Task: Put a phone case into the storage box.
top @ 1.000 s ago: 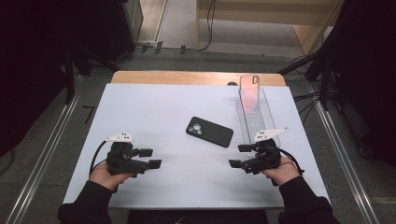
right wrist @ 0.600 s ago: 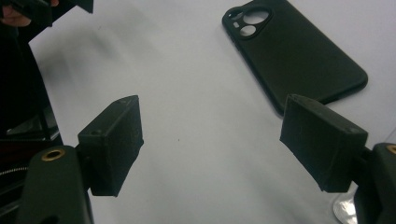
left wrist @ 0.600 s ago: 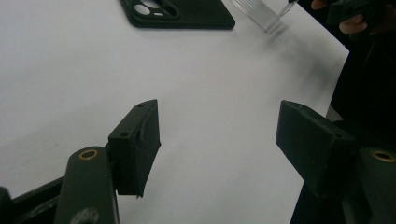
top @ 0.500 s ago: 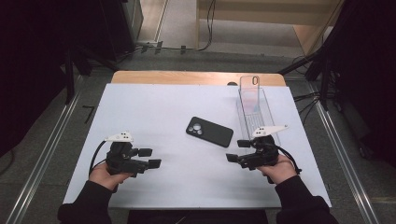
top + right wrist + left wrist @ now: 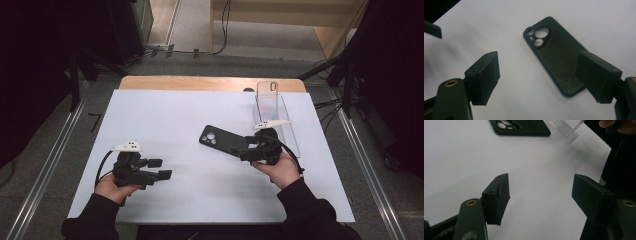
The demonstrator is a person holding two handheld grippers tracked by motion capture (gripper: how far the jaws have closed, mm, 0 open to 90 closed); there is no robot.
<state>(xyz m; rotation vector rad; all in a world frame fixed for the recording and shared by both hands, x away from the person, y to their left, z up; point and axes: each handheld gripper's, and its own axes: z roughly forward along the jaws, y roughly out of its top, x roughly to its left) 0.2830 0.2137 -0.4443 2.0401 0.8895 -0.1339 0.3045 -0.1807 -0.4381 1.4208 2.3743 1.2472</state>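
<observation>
Now reaching | black phone case [image 5: 223,140] flat on white tabletop [image 5: 165,115], beside clear case [image 5: 272,102] | right hand-held gripper [image 5: 537,75] jaws apart, at case's near end | left hand-held gripper [image 5: 541,195] apart, well off | next, likely: close on case edge

High view: overhead, facing forward and down on the whole tabletop [image 5: 165,120]. Claw views: close, low over it. All three share the black phone case [image 5: 222,139] [image 5: 524,127] [image 5: 556,60].
</observation>
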